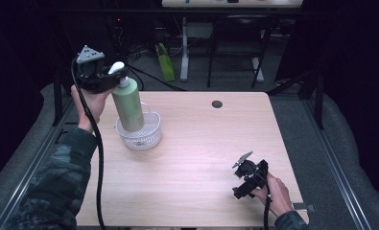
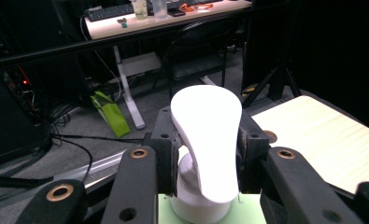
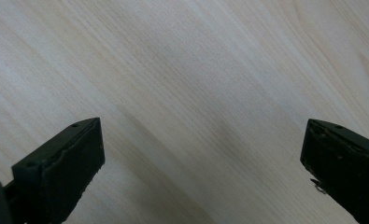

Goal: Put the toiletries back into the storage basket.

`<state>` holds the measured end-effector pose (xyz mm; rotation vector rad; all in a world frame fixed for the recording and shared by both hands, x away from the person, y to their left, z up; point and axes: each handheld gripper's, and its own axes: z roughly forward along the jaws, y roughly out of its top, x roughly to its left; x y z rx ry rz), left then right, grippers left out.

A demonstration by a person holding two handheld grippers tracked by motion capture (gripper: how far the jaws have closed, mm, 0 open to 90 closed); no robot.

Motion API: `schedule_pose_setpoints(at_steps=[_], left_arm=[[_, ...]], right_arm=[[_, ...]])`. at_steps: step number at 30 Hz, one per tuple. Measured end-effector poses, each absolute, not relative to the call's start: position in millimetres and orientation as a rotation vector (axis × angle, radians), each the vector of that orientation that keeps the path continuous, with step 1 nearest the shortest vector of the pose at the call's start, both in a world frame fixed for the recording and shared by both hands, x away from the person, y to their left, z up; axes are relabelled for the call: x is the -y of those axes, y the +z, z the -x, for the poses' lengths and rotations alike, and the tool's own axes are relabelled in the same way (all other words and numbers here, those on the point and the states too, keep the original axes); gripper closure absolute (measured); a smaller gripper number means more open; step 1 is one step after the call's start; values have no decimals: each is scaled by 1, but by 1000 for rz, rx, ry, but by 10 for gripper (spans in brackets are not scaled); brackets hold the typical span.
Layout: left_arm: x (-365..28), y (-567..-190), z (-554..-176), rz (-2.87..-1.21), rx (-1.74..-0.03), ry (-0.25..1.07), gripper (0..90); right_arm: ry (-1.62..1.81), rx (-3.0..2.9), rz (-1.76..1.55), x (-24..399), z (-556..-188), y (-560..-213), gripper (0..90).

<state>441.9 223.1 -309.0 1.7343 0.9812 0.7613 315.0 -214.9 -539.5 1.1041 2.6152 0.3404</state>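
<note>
A tall green pump bottle (image 1: 128, 104) with a white pump head (image 1: 116, 67) stands upright with its base inside a small white mesh basket (image 1: 146, 137) at the table's left. My left gripper (image 1: 111, 76) is shut on the bottle's neck just under the pump. In the left gripper view the white pump head (image 2: 209, 140) sits clamped between the two black jaws, with the green shoulder (image 2: 242, 215) below. My right gripper (image 1: 242, 177) rests low near the table's front right, open, its fingers (image 3: 65, 168) wide apart over bare wood with nothing between them.
The light wooden table (image 1: 201, 143) has a dark round hole (image 1: 217, 104) near its far edge. Beyond the table stand desk legs, cables and a green bag (image 1: 165, 62) on the floor. Metal rails run along both table sides.
</note>
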Motion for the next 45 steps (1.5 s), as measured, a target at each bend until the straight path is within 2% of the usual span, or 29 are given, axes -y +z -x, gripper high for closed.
schedule_pose_setpoints(at_steps=[45], left_arm=[[-220, -365, -449, -1782, -1002, 710, 665]], right_arm=[[319, -2627, -1087, 214, -315, -539, 0]])
